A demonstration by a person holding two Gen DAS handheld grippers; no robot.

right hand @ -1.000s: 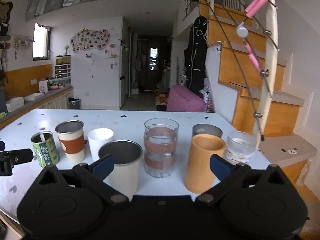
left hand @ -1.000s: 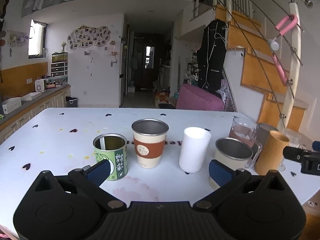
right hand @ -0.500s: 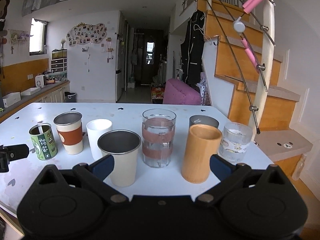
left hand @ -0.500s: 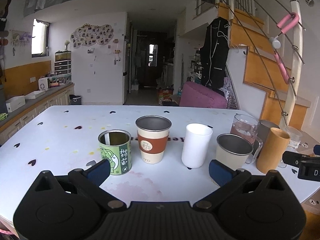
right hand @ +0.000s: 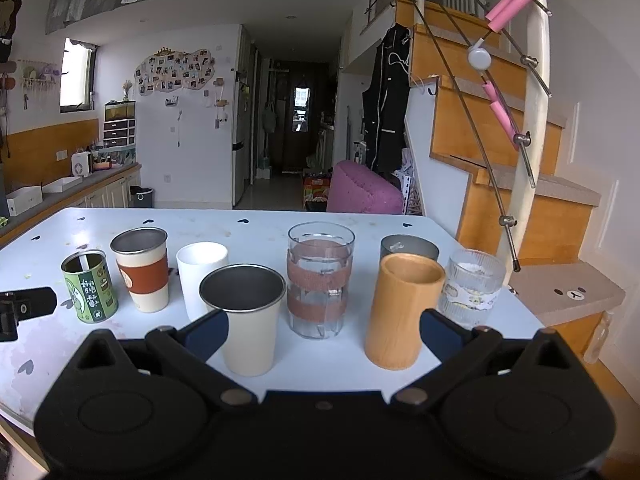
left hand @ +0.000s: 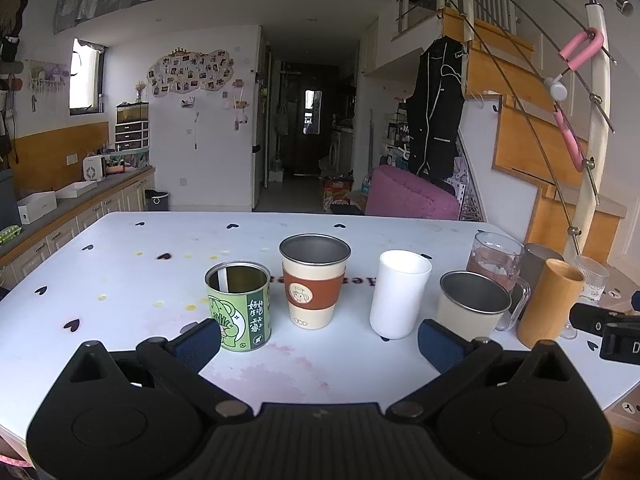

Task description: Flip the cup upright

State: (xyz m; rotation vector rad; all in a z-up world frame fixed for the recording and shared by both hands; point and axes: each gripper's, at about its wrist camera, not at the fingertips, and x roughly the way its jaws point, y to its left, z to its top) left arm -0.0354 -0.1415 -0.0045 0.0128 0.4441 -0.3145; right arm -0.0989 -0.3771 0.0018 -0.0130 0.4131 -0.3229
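Observation:
Several cups stand upright in a row on the white table: a green can, a brown-sleeved metal cup, a white cup, a cream steel cup, a glass mug, a bamboo cup, a grey cup and a ribbed glass. My left gripper is open and empty, held back from the row, in front of the brown-sleeved cup. My right gripper is open and empty, in front of the glass mug.
The table's right edge lies just past the ribbed glass. A wooden staircase with a railing post rises to the right. A pink pouf sits beyond the table. A kitchen counter runs along the left wall.
Both grippers have drawn back and slightly up from the cups, so the row looks smaller and farther. The cups have not moved.

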